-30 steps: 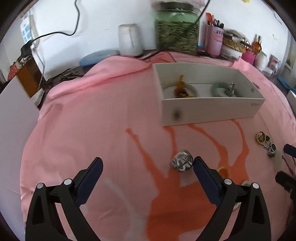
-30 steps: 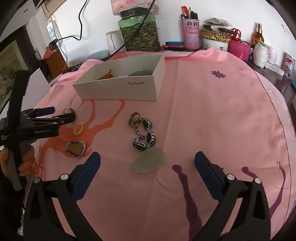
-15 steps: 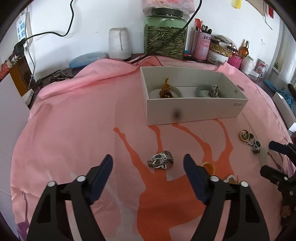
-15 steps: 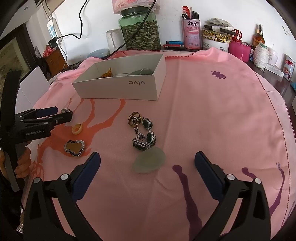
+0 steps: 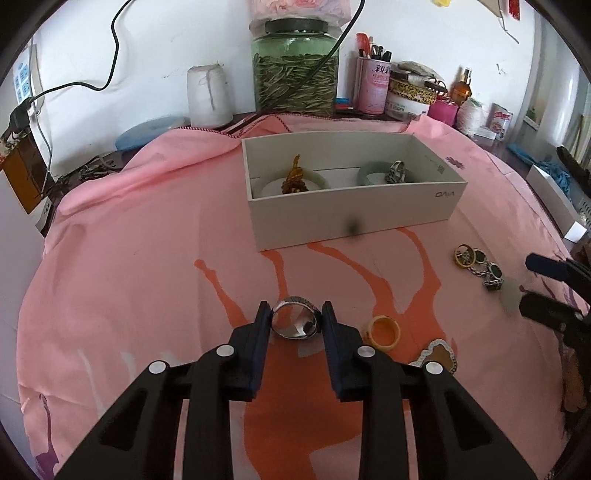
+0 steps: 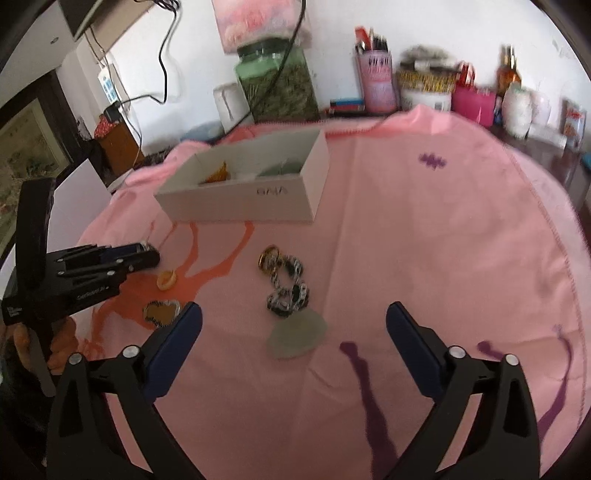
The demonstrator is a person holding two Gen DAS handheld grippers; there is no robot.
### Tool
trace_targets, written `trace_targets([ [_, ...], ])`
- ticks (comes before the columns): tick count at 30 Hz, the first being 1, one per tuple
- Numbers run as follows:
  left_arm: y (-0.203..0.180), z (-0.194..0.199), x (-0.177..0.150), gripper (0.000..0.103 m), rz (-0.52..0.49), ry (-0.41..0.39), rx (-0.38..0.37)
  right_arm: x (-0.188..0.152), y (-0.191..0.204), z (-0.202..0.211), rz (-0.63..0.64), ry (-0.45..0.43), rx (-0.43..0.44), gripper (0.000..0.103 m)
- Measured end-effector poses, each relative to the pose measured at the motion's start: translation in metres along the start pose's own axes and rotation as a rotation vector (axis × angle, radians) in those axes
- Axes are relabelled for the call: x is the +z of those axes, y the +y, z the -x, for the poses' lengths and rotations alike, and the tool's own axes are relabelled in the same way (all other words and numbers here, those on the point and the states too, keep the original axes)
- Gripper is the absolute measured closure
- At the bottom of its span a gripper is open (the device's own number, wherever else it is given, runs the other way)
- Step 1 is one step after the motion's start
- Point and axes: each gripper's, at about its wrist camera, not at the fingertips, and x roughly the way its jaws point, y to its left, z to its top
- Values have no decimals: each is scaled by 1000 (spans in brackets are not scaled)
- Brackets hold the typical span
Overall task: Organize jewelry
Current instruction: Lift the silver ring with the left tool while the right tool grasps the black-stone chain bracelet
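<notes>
1. Wall [image 5: 424,33], white and marked in places, closes the room behind; we see a black cable [image 5: 110,55] hanging across it toward a socket strip at the far left.
2. Pink cloth [image 5: 129,258], printed with orange and purple figures, covers the counter from edge to edge.
3. At the back edge we find a green glass jar [image 5: 295,70] of pale seeds, a white cup [image 5: 208,94] upside down, a pink pen holder [image 5: 373,86] and a cluster of small pots and bottles to its right.
4. The white box [image 5: 351,218] sits open on the cloth toward the rear, with an amber piece [image 5: 293,181] and a pale green bangle [image 5: 373,173] inside.
5. Our left tongs [image 5: 295,321] are narrowed onto the silver ring [image 5: 295,323], one pad on each side of it, low over the orange print in front of the box.
6. Our right tongs [image 6: 293,343] stand wide apart, holding nothing, above the cloth near the pale green stone [image 6: 297,334].
7. A chain bracelet [image 6: 286,282] with dark stones lies just behind that stone.
8. A heart-shaped pendant [image 6: 160,313] and a small orange ring [image 6: 167,280] lie close together, just right of the left tongs.
</notes>
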Motion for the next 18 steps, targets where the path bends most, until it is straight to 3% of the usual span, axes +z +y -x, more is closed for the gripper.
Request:
trace_targets([
  [7,0,4,-1,75,-3,-8,-19,1,3,-5,20,29,32,50],
  [14,3,8,0,75,7,-19,-29,0,6,-9,33,42,33,58],
  [18,2,6,-1,75,4,-6,-30,5,6,-15,36,59,31,71],
])
